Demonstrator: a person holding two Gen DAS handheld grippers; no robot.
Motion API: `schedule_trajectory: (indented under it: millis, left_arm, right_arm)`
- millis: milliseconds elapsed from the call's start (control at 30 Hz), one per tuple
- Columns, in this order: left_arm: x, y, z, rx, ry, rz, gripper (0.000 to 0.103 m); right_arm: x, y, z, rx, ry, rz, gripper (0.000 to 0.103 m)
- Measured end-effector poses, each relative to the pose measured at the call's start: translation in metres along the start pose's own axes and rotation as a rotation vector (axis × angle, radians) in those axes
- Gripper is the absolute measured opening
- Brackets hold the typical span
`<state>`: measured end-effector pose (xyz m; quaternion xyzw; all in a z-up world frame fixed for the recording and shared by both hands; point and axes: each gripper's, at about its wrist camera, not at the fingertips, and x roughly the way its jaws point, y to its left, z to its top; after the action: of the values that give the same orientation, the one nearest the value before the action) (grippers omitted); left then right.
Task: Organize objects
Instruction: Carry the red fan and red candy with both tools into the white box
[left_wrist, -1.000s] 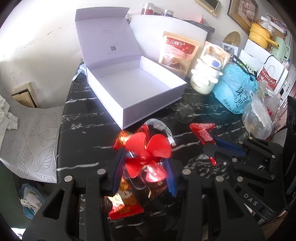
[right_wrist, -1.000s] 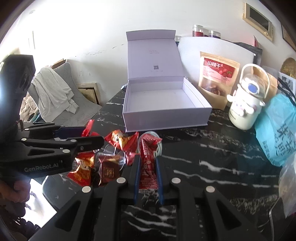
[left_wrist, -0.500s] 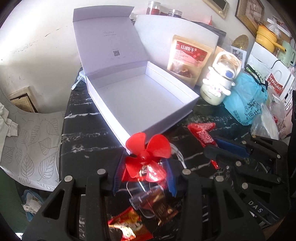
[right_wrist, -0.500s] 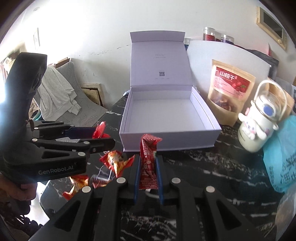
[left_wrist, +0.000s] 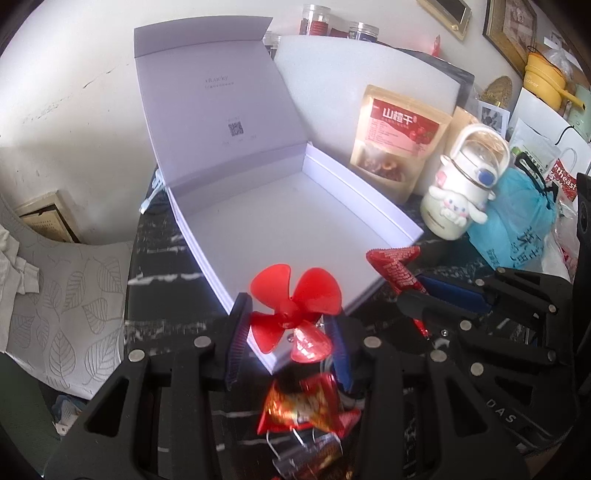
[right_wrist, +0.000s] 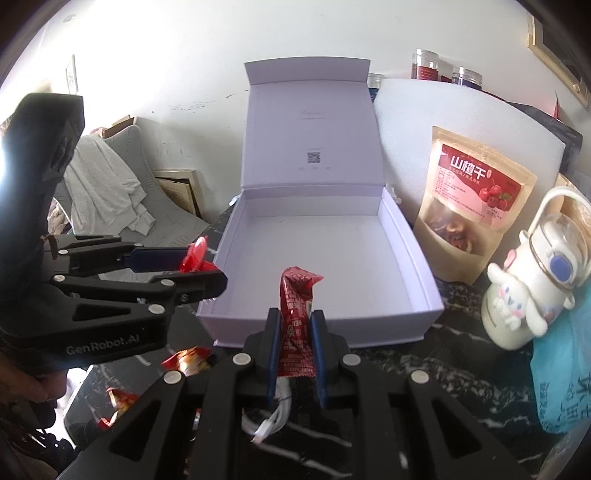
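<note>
The step in hand is transport: both carried items are held at the near edge of the open white box, not yet released inside it. The left hand-held gripper is clamped on a small red propeller fan, whose blades stand upright between the blue pads and overlap the box's near corner in the left wrist view. The right hand-held gripper is closed on a red snack packet, held upright with its crimped top above the front wall of the box. The box interior appears empty and its lid stands open against the wall. The next move, as judged, calls for carrying each item forward over the front wall, lowering it toward the box floor and then parting the fingers; the two grippers are close together, so staggered placement would reduce the chance of contact between them. Both grippers are held roughly level, pointing toward the box, the left one to the left of the right one and angled across toward it. Loose red-wrapped candies and a white cable remain on the dark marbled surface below the grippers, awaiting collection.
</note>
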<state>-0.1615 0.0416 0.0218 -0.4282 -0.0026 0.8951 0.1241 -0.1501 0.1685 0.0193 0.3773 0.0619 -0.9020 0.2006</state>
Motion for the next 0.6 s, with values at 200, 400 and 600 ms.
schedule_trajectory:
  millis: [200,400,600]
  left_arm:
    - [0.011,0.001,0.021,0.028,-0.019,0.022,0.038]
    - [0.022,0.001,0.039,0.086,-0.044,0.070,0.038]
    - [0.032,0.005,0.056,0.108,-0.054,0.104,0.038]
  right_arm:
    - [0.013,-0.016,0.014,-0.010,-0.003,-0.017,0.015]
    - [0.028,-0.024,0.029,-0.023,0.005,-0.023,0.015]
    - [0.042,-0.032,0.045,-0.020,0.004,-0.026,0.015]
